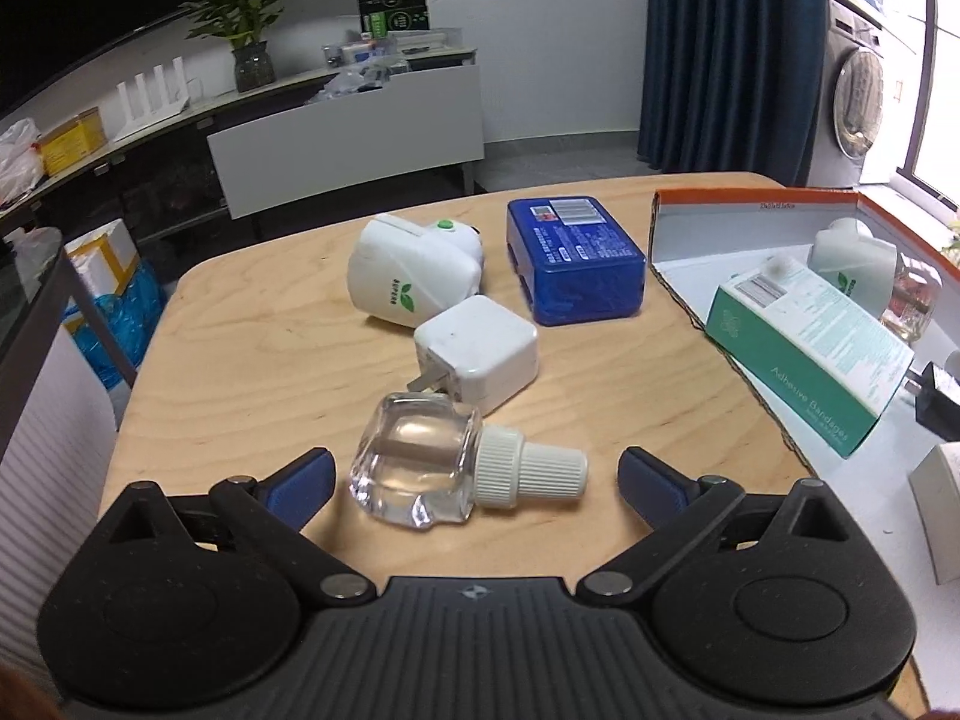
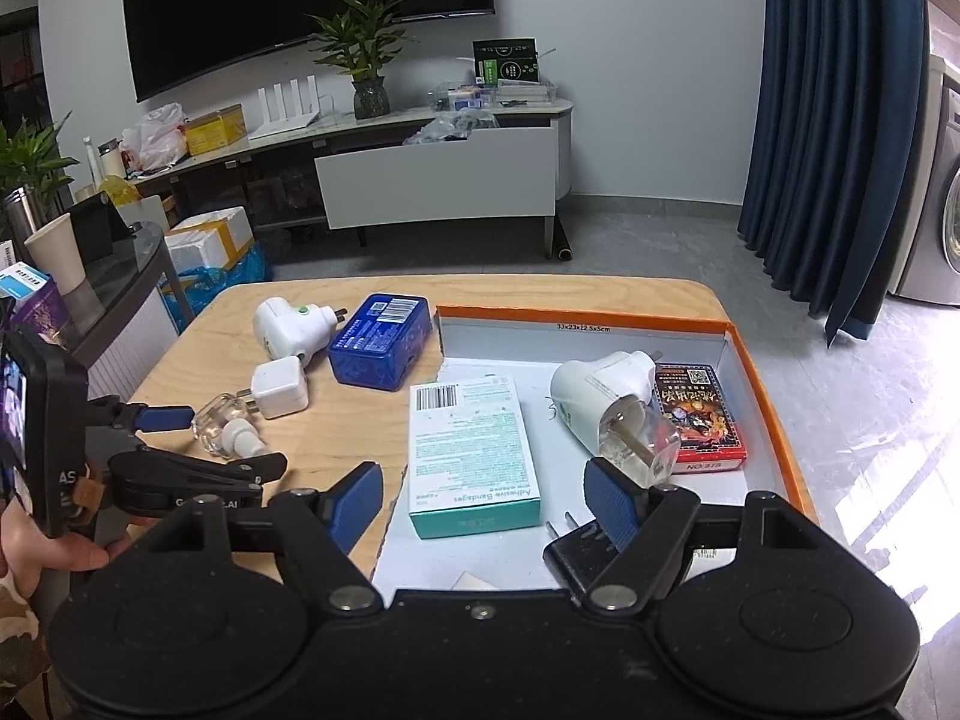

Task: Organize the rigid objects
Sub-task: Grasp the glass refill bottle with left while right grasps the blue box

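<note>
**Plywood table, orange-rimmed box, one little bottle left to grab**

Plywood table (image 2: 336, 450) first, obviously the biggest thing going. Half covered on the right by the cardboard box (image 2: 774, 396), already loaded with an adhesive bandages carton (image 2: 471, 456), a white plug-in unit with a refill screwed in (image 2: 600, 402), a card pack (image 2: 699, 414) and a black adapter (image 2: 579, 552) at the near edge.

Still loose on the bare wood, well apart from the box: blue tin (image 1: 575, 258), white plug-in diffuser (image 1: 411, 270), white charger cube (image 1: 477, 360), touching or nearly touching the clear refill bottle (image 1: 420, 462).

Left gripper (image 1: 474, 477) spread wide, bottle lying on its side right between the fingers, pads not touching yet. Right gripper (image 2: 483, 501) also apart, holding nothing, hovering over the box's near end.

Tips for the grab, just my read:
- Looks better to close on the glass body than on the ribbed white cap, tapered cap probably slips.
- Come down a bit lower so the pads meet the flat sides squarely.
- Watch the charger prongs just behind, easy to nudge.
- Slow squeeze, round glass likes to roll.
</note>
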